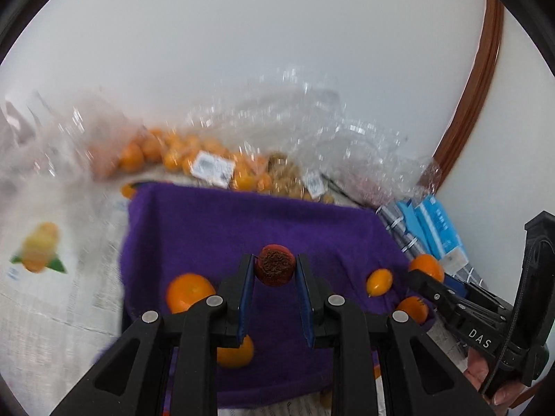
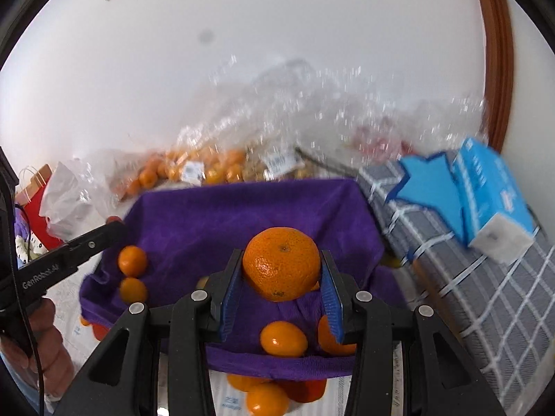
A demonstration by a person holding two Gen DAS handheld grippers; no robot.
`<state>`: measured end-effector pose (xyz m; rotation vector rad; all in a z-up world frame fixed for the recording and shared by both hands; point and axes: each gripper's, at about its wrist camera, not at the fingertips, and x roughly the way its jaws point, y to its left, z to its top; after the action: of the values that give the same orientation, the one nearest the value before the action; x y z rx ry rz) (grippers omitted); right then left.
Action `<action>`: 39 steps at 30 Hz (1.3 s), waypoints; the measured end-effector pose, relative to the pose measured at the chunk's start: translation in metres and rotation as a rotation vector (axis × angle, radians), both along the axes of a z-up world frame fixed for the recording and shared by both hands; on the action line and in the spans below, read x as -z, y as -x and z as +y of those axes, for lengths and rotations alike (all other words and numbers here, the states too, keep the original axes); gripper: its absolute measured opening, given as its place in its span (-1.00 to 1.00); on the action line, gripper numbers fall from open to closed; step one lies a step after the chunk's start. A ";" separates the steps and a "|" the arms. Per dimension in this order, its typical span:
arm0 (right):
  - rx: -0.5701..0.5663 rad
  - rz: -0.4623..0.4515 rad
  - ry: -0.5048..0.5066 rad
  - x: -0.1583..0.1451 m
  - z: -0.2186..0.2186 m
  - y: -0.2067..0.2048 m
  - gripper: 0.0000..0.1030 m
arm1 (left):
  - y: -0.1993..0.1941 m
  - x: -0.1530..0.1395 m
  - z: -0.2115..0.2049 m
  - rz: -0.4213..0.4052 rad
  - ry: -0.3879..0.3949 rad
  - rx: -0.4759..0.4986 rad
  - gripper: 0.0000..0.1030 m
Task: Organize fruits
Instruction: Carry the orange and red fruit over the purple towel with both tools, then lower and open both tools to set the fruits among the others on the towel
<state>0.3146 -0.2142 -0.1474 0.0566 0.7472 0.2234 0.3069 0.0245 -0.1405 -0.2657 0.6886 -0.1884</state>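
Note:
My left gripper (image 1: 274, 270) is shut on a small red fruit (image 1: 275, 266) with a brown end, held above the purple cloth (image 1: 242, 228). My right gripper (image 2: 281, 270) is shut on a large orange mandarin (image 2: 281, 263) above the same purple cloth (image 2: 242, 208). Loose oranges lie on the cloth: one at the left (image 1: 187, 293), a small oval one (image 1: 379, 281) at the right, and others (image 2: 132, 260) (image 2: 283, 339). The right gripper also shows in the left wrist view (image 1: 421, 274) at the cloth's right edge. The left gripper shows in the right wrist view (image 2: 114, 227).
Clear plastic bags of oranges (image 1: 180, 156) and brownish fruit (image 1: 282, 173) lie behind the cloth against the white wall. A blue box (image 2: 492, 194) sits on a grey checked cloth (image 2: 485, 294) at the right. A red paper bag (image 2: 33, 201) stands at the left. More fruit (image 2: 267, 395) lies in front of the cloth.

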 end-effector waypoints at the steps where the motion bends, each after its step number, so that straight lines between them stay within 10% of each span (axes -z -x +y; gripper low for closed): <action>1: 0.002 0.015 0.008 0.007 0.000 -0.003 -0.18 | 0.000 0.008 -0.002 0.003 -0.001 0.000 -0.56; 28: -0.017 0.007 0.138 0.038 0.011 -0.004 -0.16 | -0.009 0.039 -0.013 0.062 -0.059 0.016 -0.56; 39: 0.050 -0.056 0.128 0.024 0.000 0.007 0.24 | -0.007 0.036 -0.013 0.046 -0.041 0.035 -0.44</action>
<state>0.3073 -0.2142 -0.1710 -0.0523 0.7020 0.1287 0.3142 0.0111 -0.1764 -0.2197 0.7425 -0.2023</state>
